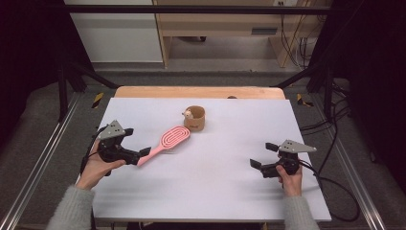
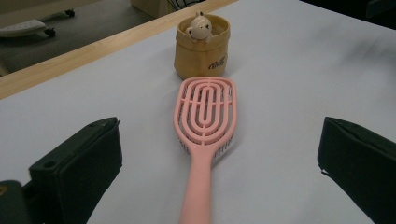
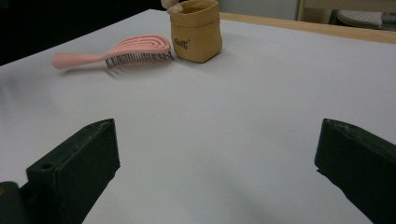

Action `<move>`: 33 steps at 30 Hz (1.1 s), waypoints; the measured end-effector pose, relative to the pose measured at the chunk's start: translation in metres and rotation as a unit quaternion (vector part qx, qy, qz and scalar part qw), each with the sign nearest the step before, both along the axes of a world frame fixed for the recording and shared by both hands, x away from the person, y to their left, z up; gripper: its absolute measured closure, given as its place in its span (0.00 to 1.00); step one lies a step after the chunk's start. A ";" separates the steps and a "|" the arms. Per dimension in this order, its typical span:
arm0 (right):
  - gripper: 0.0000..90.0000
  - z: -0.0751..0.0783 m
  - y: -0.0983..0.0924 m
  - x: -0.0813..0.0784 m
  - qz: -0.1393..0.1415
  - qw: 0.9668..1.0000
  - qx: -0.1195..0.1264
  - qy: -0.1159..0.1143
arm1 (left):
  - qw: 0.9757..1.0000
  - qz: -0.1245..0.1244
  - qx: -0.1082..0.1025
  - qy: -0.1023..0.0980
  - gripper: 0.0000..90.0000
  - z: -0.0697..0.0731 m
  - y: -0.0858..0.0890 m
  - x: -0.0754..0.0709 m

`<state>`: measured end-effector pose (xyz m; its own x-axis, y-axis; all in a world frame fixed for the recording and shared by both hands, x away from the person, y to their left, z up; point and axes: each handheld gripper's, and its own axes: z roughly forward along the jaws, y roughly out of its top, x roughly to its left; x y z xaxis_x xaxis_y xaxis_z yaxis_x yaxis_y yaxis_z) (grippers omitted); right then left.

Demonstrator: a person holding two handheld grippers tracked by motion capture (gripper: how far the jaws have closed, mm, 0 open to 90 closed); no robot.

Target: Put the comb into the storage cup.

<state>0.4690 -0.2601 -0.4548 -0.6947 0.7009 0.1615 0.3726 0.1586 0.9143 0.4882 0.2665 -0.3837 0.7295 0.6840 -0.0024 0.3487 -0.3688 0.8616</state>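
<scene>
Pink slotted plastic brush [image 2: 205, 116] btwn left gripper's [image 2: 219, 158] spread jaws; right gripper [image 3: 217, 163] jaws spread.

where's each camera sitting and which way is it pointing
High view: above the person's side, looking forward and down on the table; both forearms, left gripper and right gripper show.
Left gripper view: between its open jaws, along the pink hairbrush toward the tan pouch.
Right gripper view: low over the table, open jaws in front.
Shared: all three show brush and pouch.
</scene>
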 end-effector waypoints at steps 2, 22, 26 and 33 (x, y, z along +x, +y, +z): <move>0.00 0.000 0.000 0.000 0.000 1.000 0.000 0.000 | 1.000 0.001 0.004 0.003 0.00 0.000 -0.001 0.002; 0.00 0.000 0.000 0.000 0.001 1.000 -0.001 0.001 | 0.999 -0.003 0.041 0.036 0.00 -0.014 -0.015 0.022; 0.00 0.000 0.000 0.000 0.001 1.000 0.000 0.001 | 0.998 -0.003 0.044 0.041 0.00 -0.016 -0.016 0.025; 0.00 0.000 0.000 0.000 0.001 1.000 0.000 0.001 | 0.998 -0.004 0.054 0.044 0.00 -0.016 -0.020 0.030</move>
<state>0.4691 -0.2597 -0.4551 -0.6956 0.6997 0.1628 0.3741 0.1593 0.9136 0.5183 0.2466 -0.4000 0.7346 0.6784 0.0066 0.4181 -0.4602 0.7832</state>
